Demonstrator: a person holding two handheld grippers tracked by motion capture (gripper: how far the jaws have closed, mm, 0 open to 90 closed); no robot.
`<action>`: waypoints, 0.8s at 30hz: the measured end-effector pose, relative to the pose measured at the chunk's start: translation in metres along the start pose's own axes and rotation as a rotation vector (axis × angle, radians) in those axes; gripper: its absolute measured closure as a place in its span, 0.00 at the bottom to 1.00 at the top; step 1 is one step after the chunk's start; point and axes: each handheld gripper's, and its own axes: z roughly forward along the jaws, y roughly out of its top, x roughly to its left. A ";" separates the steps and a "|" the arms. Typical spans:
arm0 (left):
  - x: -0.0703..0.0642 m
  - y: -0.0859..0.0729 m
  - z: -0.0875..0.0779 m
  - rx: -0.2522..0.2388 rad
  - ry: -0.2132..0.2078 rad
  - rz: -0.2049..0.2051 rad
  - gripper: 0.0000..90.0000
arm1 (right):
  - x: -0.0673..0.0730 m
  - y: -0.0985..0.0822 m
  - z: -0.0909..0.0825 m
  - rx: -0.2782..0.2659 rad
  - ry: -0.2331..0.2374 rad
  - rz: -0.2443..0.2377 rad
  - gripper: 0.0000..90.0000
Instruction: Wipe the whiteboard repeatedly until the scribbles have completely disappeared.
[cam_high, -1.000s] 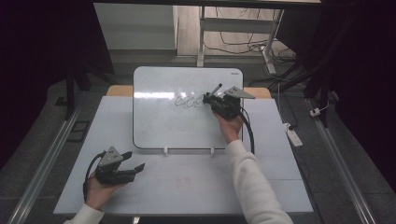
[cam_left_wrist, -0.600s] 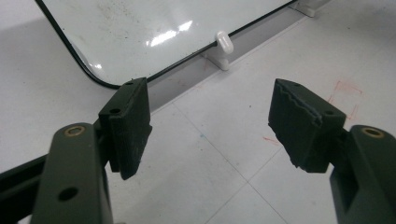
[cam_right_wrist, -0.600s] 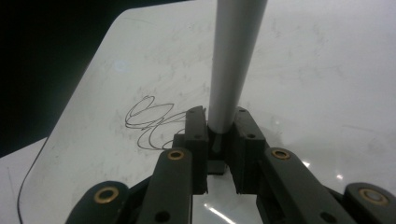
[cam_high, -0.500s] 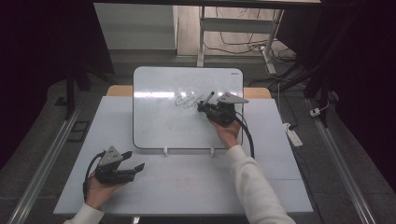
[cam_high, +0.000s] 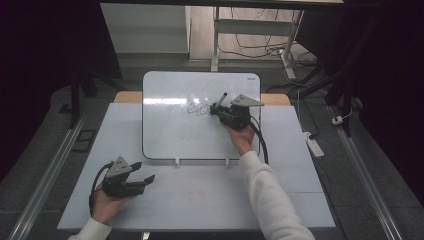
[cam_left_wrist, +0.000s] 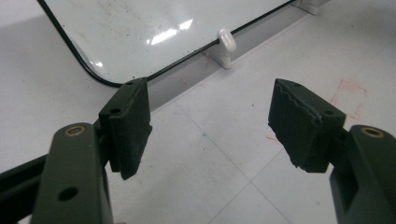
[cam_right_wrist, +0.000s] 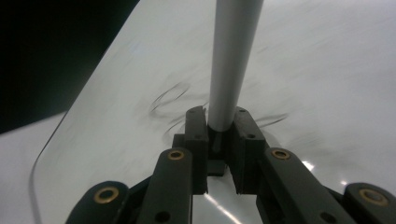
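A white whiteboard (cam_high: 175, 135) lies on the table with black scribbles (cam_high: 197, 109) near its top middle. My right gripper (cam_high: 216, 109) hovers at the right end of the scribbles, shut on a grey marker (cam_high: 220, 99) that points up and away. The right gripper view shows the jaws of the right gripper (cam_right_wrist: 219, 126) clamped on the marker's barrel (cam_right_wrist: 233, 56), above the whiteboard (cam_right_wrist: 327, 93) and its scribbles (cam_right_wrist: 168, 98). My left gripper (cam_high: 144, 171) rests open on the table at the lower left. Nothing sits between the jaws of the left gripper (cam_left_wrist: 210, 126), which face the whiteboard's corner (cam_left_wrist: 154, 32).
The pale table (cam_high: 200, 200) extends in front of the board. Two white clips (cam_high: 176, 161) hold the board's near edge. Faint red marks (cam_left_wrist: 348, 91) show on the tabletop. A power strip (cam_high: 314, 145) lies on the floor to the right, and desk legs and cables stand behind.
My right gripper has shifted a little to the left along the scribbles with the marker. The left gripper has stayed where it was.
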 end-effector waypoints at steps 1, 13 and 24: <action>0.000 0.000 0.000 -0.003 0.000 -0.002 0.34 | -0.006 0.004 -0.002 -0.022 -0.024 0.025 0.88; 0.001 0.000 -0.001 -0.006 -0.001 -0.004 0.34 | -0.007 0.008 0.001 -0.029 -0.034 0.033 0.88; 0.001 0.000 -0.001 -0.005 0.000 -0.002 0.34 | 0.002 0.005 0.010 -0.007 0.003 0.017 0.88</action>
